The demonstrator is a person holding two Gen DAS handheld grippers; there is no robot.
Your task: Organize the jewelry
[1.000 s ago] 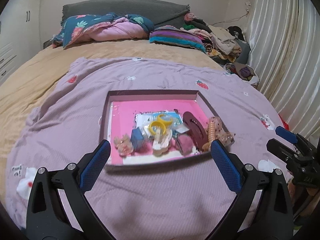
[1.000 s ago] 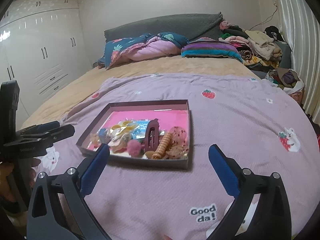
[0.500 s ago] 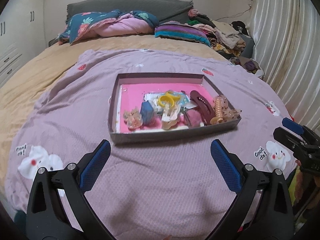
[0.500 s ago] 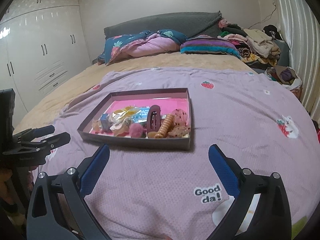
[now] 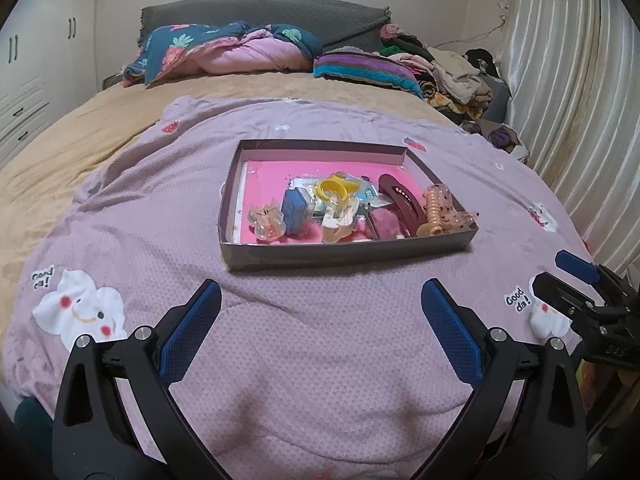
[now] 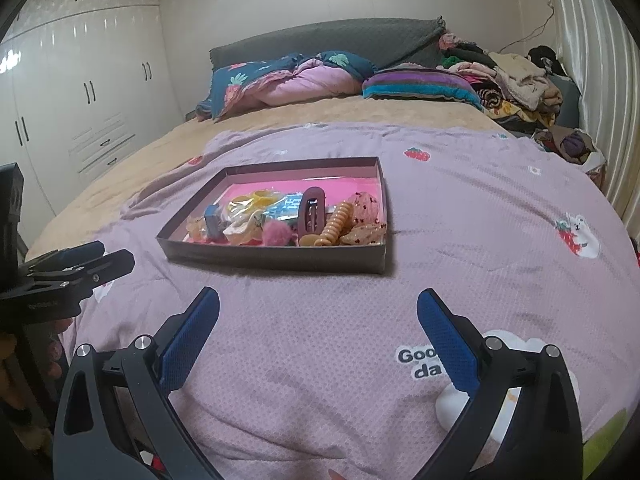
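Observation:
A shallow dark box [image 5: 344, 254] [image 6: 276, 257] with a pink floor lies on the lilac quilt. Inside it are several hair pieces: a yellow ring [image 5: 335, 189], a blue block [image 5: 295, 212], a maroon clip [image 5: 402, 200] [image 6: 311, 210], a tan spiral clip [image 5: 431, 216] [image 6: 335, 225], a pink pompom [image 6: 275, 234] and a clear clip [image 5: 266, 222]. My left gripper [image 5: 320, 300] hovers open, short of the box's near wall, holding nothing. My right gripper [image 6: 318, 308] is open too, near the box's right front corner, empty.
The lilac quilt [image 5: 320, 340] covers a bed with a tan sheet [image 5: 80, 132]. Pillows [image 5: 224, 52] and a pile of clothes [image 5: 448, 68] lie by the headboard. Curtains [image 5: 580, 100] hang on the right, white wardrobes [image 6: 80, 100] stand on the left.
Both grippers have drawn back and lowered toward the foot of the bed, so the box sits farther away. Both stayed open.

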